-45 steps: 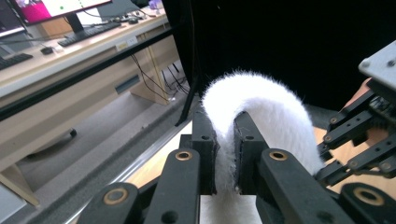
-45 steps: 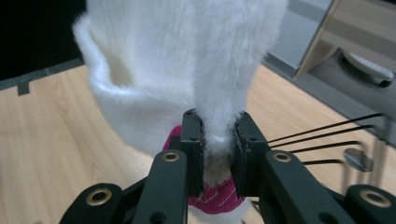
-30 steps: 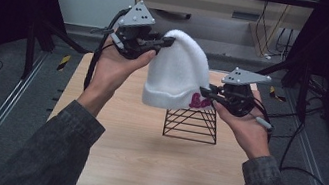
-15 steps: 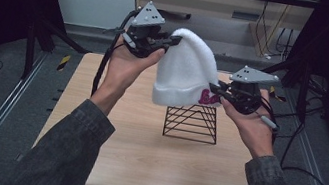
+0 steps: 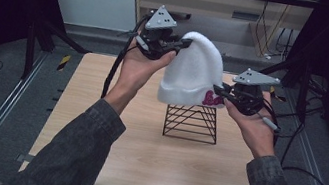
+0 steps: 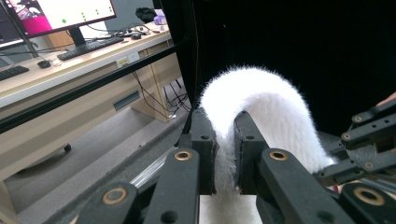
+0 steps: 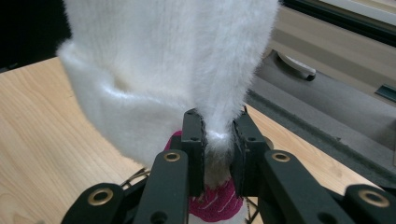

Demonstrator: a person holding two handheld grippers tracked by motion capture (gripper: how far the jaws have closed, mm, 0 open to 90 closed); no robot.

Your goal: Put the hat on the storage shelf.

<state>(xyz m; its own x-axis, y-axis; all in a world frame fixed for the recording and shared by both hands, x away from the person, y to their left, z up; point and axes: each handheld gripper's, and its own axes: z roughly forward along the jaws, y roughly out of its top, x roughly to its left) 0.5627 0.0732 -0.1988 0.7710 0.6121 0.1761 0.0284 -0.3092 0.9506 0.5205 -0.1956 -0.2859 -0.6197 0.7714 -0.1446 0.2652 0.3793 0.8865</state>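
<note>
Overhead, a white fuzzy beanie (image 5: 192,72) hangs in the air between the two hand-held grippers, above a black wire rack (image 5: 191,121) that stands on the wooden table (image 5: 107,149). The hat's lower edge sits just above the rack's top; contact between them cannot be made out.

Left gripper (image 5: 180,44): held high at the hat's crown, jaws clamped on the fabric. In the left gripper view the gripper (image 6: 225,154) has both black jaws pressed into a fold of white fluff (image 6: 261,107), which arches up and over to the right. Grey three-cornered plate on top, cable trailing down past the person's left hand (image 5: 141,66).

Right gripper (image 5: 223,93): lower, at the hat's cuff on the right side, jaws closed on the brim. In the right gripper view the gripper (image 7: 218,149) pinches the white knit (image 7: 163,60) just above pink embroidered lettering (image 7: 215,203). The same pink lettering (image 5: 212,99) shows on the cuff in the high view. The right hand (image 5: 253,127) cups the gripper from beneath.

Hat is stretched slantwise, crown up-left, cuff down-right. Both sleeves are dark grey. Behind the table: a desk with a monitor (image 6: 60,14) and keyboard (image 6: 91,46), seen in the left gripper view.
</note>
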